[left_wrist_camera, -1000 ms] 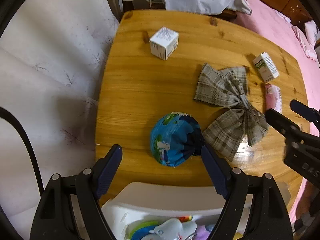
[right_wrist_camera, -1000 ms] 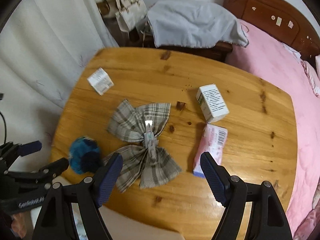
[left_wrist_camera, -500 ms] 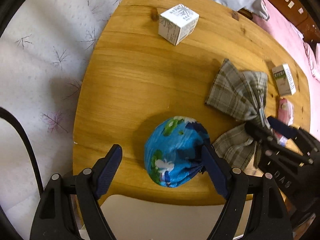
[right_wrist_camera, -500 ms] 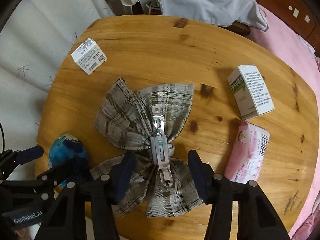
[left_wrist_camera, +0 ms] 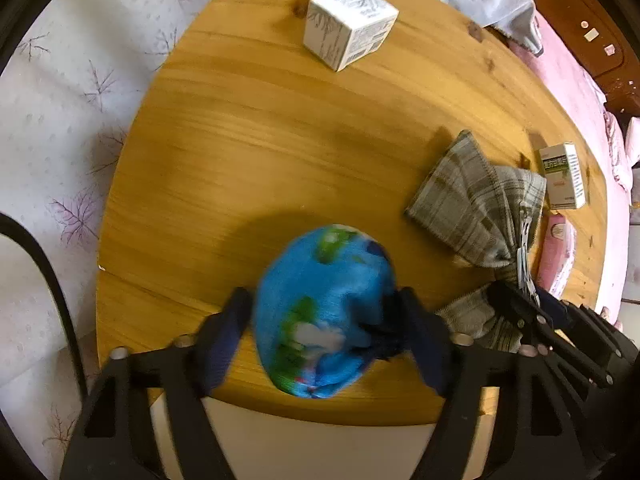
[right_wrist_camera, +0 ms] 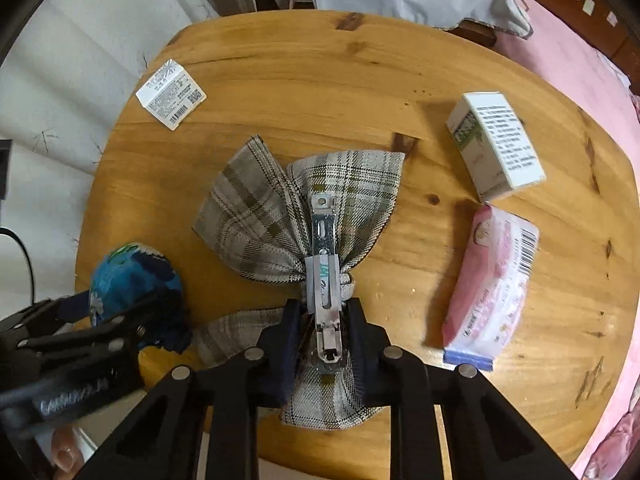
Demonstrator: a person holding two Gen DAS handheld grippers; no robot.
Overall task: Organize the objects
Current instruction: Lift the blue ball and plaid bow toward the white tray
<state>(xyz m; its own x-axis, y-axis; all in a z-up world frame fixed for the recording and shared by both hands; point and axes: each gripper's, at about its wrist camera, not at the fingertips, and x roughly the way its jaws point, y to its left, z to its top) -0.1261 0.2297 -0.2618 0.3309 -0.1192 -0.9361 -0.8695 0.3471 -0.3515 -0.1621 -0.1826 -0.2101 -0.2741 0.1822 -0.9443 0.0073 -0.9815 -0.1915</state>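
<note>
A blue and green fabric ball [left_wrist_camera: 324, 312] lies near the front edge of the round wooden table [left_wrist_camera: 256, 152]. My left gripper [left_wrist_camera: 326, 328] is shut on it, one finger on each side. It also shows in the right wrist view [right_wrist_camera: 132, 276]. A grey plaid bow hair clip [right_wrist_camera: 304, 216] lies face down, its metal clasp [right_wrist_camera: 324, 276] up. My right gripper [right_wrist_camera: 324, 332] is shut on the clasp at the bow's knot. The bow also shows in the left wrist view [left_wrist_camera: 476, 204].
A white cube box [left_wrist_camera: 348, 26] sits at the table's far left; it also shows in the right wrist view [right_wrist_camera: 170, 94]. A white and green carton [right_wrist_camera: 496, 144] and a pink packet [right_wrist_camera: 492, 288] lie at the right. A bed with a pink cover [right_wrist_camera: 580, 52] stands behind.
Both grippers moved down to the table and closed. The left one closed on the blue ball, the right one on the bow's clasp.
</note>
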